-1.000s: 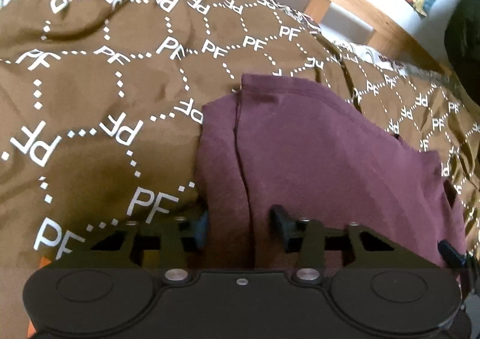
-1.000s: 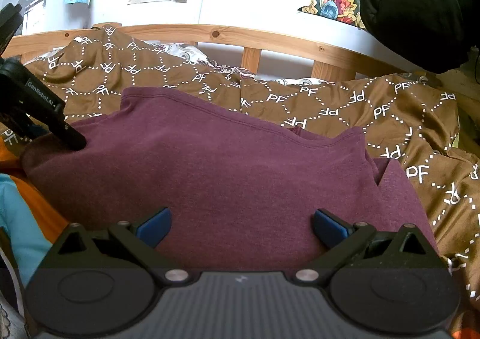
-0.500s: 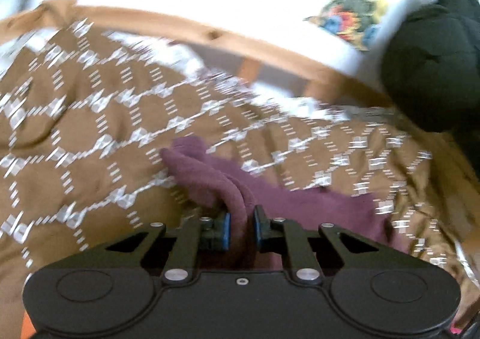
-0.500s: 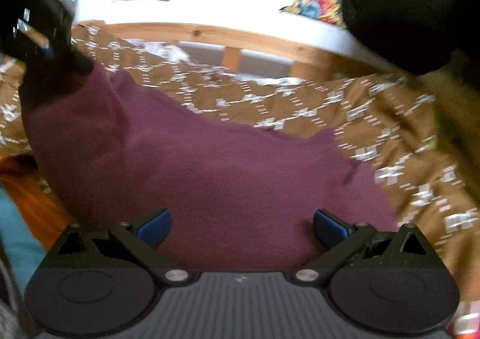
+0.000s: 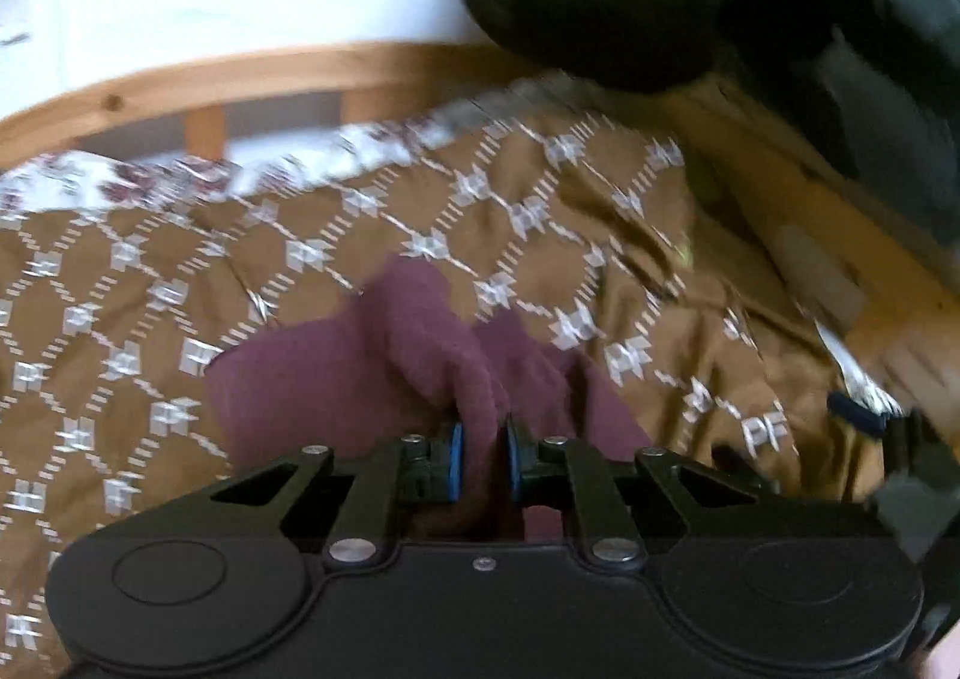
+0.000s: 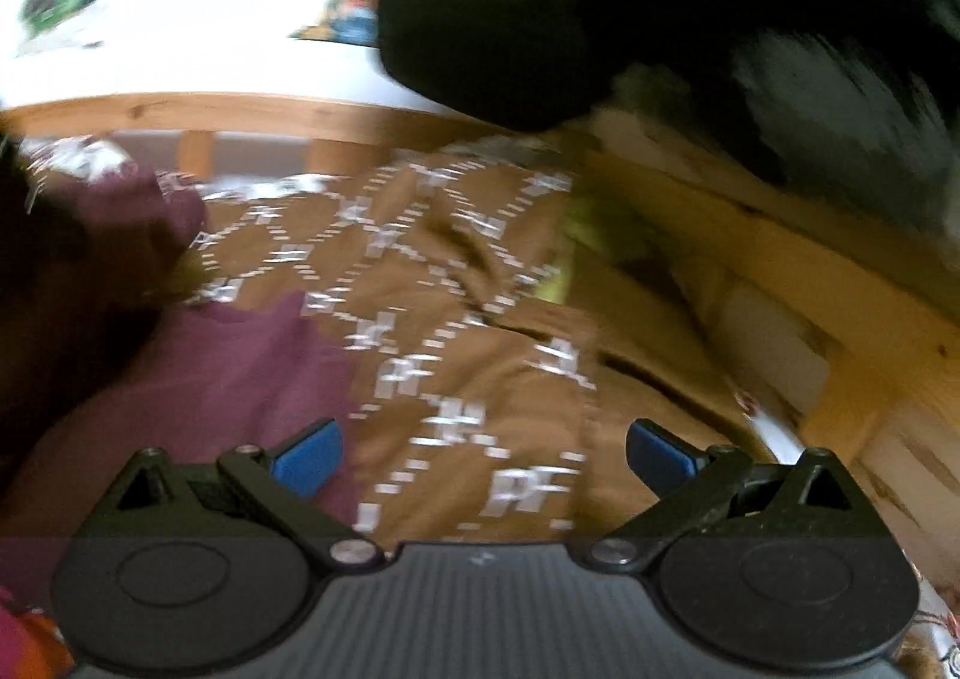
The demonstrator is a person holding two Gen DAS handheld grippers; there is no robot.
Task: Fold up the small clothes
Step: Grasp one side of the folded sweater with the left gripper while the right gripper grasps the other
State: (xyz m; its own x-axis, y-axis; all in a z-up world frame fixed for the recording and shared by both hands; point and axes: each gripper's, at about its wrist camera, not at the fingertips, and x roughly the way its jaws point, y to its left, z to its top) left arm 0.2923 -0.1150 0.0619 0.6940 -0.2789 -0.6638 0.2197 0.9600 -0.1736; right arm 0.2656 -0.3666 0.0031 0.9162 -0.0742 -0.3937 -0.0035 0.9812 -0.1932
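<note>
A maroon garment lies on the brown patterned bedspread. My left gripper is shut on a bunched edge of it, and the fabric rises in a fold just ahead of the blue pads. In the right wrist view the garment fills the lower left. My right gripper is open and empty, over the bedspread just right of the garment's edge. Both views are motion-blurred.
A wooden bed rail runs along the back, with a white wall and posters behind. A large black bundle hangs at the upper right. A wooden frame stands at the right. Orange fabric shows at the lower left.
My left gripper closed on the garment's edge and swung right with it, bunching the cloth. My right gripper stayed open and moved right, off the garment onto the bedspread.
</note>
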